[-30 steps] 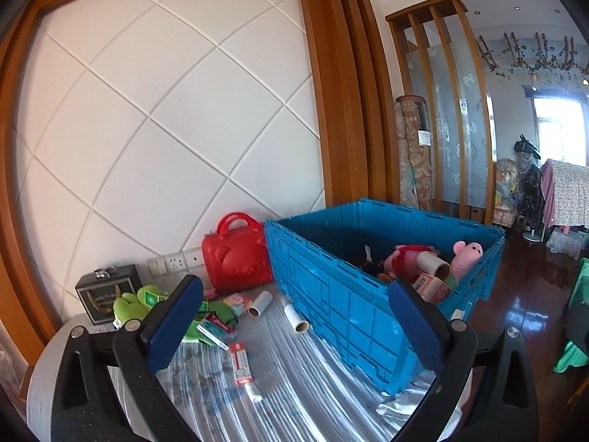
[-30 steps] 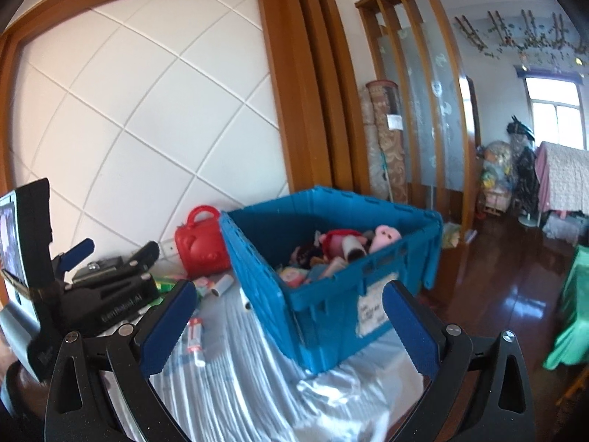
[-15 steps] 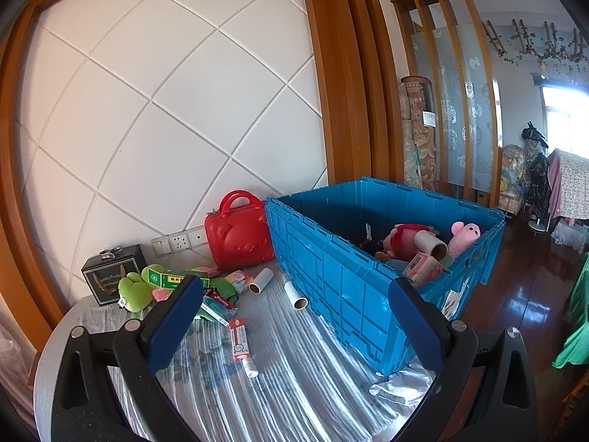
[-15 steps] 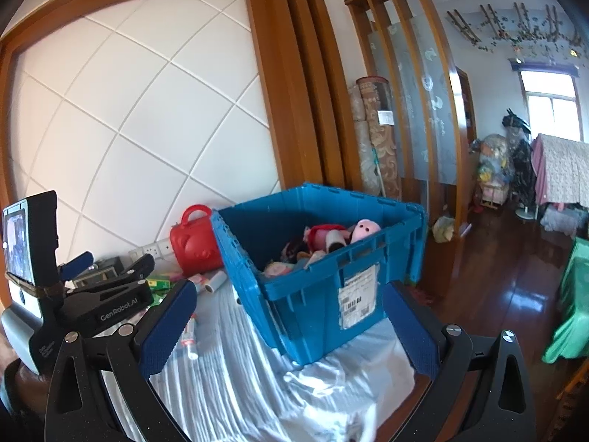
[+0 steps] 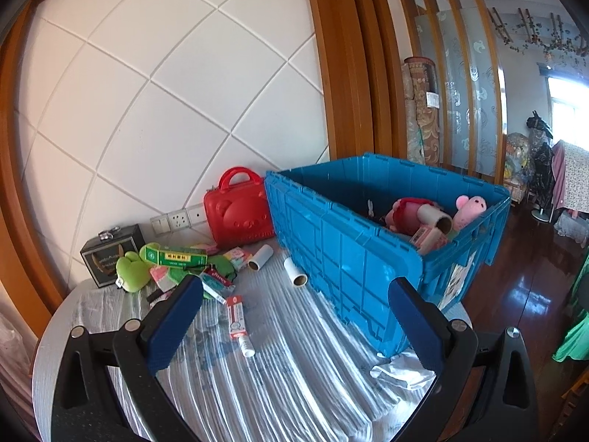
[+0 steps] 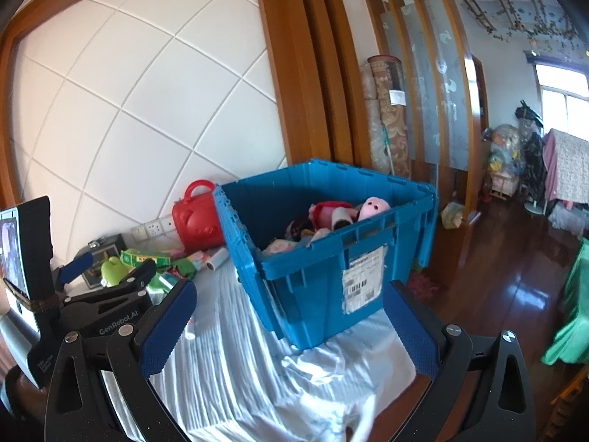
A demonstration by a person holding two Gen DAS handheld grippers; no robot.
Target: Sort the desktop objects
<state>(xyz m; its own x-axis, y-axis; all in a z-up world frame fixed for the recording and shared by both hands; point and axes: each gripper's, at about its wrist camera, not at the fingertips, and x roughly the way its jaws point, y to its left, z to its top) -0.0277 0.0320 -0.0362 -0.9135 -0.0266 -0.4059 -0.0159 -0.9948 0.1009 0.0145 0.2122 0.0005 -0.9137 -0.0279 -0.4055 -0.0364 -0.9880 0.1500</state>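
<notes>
left claw (image 5: pixel 294 316): spread wide, blue pads apart, nothing between them; held above the near part of the bench
right claw (image 6: pixel 289 326): spread wide, holding nothing; held off the bench's near edge, facing the crate's labelled end
left claw seen from right wrist (image 6: pixel 106 276): black body at left edge, above the loose pile
bench (image 5: pixel 276 379): round top under a wrinkled striped plastic sheet
tube (image 5: pixel 237 318): white and red, lying flat on the sheet between the left claw's pads in view; capped end toward camera
paper rolls (image 5: pixel 294 272): two short white rolls lying on the sheet; one just beside the crate wall, other (image 5: pixel 260 258) a little left of it
blue crate (image 5: pixel 353 258): open top, on the bench's right side; white label on its short end (image 6: pixel 362 280)
crate contents: pink plush pig (image 5: pixel 469 208), red plush, cardboard tube (image 5: pixel 436 219), small boxes
loose pile: green plush frog (image 5: pixel 132 270), green box (image 5: pixel 175 256) lying on top of it, small packets around; left of the rolls
red case (image 5: pixel 239 215): bear face, upright against the wall, touching the crate's far corner
black box (image 5: pixel 112 254): far left against the wall
</notes>
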